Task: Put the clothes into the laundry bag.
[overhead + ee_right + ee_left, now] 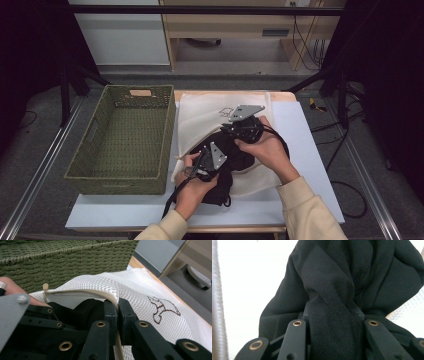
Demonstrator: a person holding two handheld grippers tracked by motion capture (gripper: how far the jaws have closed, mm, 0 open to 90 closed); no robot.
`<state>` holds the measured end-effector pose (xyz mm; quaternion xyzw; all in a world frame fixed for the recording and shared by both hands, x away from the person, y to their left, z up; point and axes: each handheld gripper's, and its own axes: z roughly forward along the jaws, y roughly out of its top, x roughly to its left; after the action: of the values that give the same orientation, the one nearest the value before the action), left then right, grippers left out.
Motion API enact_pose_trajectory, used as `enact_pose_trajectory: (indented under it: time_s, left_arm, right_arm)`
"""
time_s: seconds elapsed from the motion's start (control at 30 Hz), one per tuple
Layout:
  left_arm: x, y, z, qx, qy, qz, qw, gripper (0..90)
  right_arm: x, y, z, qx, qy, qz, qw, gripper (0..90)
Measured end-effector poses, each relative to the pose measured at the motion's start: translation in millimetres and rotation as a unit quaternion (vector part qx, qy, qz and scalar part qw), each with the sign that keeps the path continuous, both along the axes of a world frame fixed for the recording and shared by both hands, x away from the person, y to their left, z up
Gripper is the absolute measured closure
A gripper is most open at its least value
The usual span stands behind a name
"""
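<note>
A white mesh laundry bag (200,117) lies on the table mat, its zipped mouth open toward the basket. A black garment (235,162) sits half inside that mouth. My left gripper (207,157) is shut on a bunched fold of the black garment (332,290), which fills the space between its jaws. My right gripper (245,125) is shut on the bag's zipper edge (100,293), holding the upper lip of the mesh bag (140,290) up over the dark cloth. A small logo (162,307) is printed on the mesh.
A green woven basket (125,140) stands left of the bag, its near wall (62,262) close behind the right gripper. The white mat (310,150) has free space at its right and front. Black cables trail from both grippers.
</note>
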<state>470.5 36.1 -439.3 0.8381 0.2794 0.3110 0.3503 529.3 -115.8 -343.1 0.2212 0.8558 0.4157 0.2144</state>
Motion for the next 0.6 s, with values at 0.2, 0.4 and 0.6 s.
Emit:
enact_pose_trajectory:
  time_s: [0.2, 0.4, 0.6]
  left_arm:
    - [0.5, -2.2, -4.7, 0.001, -0.004, 0.003, 1.0000, 67.3]
    - [0.5, -3.6, -8.2, 0.001, -0.004, 0.005, 1.0000, 67.0]
    - [1.5, -4.3, -10.1, -0.006, -0.004, 0.009, 0.9999, 66.5]
  right_arm:
    - [-0.3, -0.2, -0.2, 0.000, 0.000, 0.000, 1.0000, 86.5]
    - [-0.2, -0.1, -0.6, -0.001, 0.001, 0.000, 1.0000, 86.5]
    - [-0.5, -0.3, -1.7, 0.002, 0.001, 0.000, 1.0000, 86.5]
